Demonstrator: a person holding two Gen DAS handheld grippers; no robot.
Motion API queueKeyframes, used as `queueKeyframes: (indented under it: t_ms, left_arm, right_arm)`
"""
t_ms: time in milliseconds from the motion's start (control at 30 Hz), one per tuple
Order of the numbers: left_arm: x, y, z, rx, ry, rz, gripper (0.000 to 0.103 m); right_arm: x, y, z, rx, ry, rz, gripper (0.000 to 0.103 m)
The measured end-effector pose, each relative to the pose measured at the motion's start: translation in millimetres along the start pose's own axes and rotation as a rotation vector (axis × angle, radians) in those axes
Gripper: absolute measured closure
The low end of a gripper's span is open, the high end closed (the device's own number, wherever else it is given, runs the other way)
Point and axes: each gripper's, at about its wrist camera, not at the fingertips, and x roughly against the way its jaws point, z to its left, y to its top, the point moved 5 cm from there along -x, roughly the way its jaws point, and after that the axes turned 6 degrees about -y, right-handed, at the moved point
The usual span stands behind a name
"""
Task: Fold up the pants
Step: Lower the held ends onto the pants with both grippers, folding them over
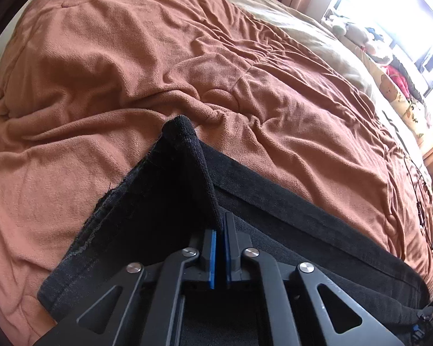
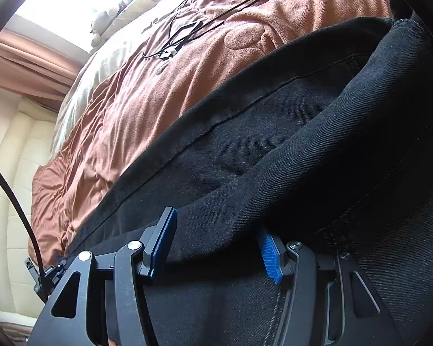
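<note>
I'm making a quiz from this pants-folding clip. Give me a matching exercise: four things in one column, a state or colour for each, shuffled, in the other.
Things:
1. left hand-held gripper
2. right hand-held gripper
3. pants
4. blanket

States or colours:
A. rust-brown, wrinkled, spread over the bed
B. black, lying across the blanket
C. jaws apart, a fold of cloth between them
D. jaws pinched shut on a raised edge of cloth

Pairs: 1-D, 2-C, 3-B, 4-A
</note>
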Motion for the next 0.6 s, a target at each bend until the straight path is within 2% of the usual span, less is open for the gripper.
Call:
queueKeyframes:
  t_ms: [33, 67, 167, 300, 600]
  left_arm:
    - [0.1, 1.3, -0.3, -0.002, 0.002, -0.005, 0.1]
    - [0.6, 2.9, -1.3, -0.007, 0.003, -0.009, 0.101]
    - [1.4, 8.7, -5.9, -0.036, 0.013, -0.023, 0.101]
    - [-0.7, 18.4, -9.0, -0.041, 0.02, -0.03, 0.101]
    - [-20.4, 36.9, -9.4, -0.034, 0.053, -0.013, 0.101]
  right_arm:
    - [-0.3, 1.3, 0.7, 0.004, -0.006, -0.005, 0.064]
    - [-1.0, 3.6, 1.2, 0.008, -0.012, -0.008, 0.082]
    - [0.7, 14.2, 12.0, 0.027, -0.013, -0.065, 0.095]
    - [5.8, 24.2, 18.4, 0.028, 0.025, -0.112, 0.099]
    - [-15.4, 36.3, 43.9, 0.059, 0.01, -0.15, 0.102]
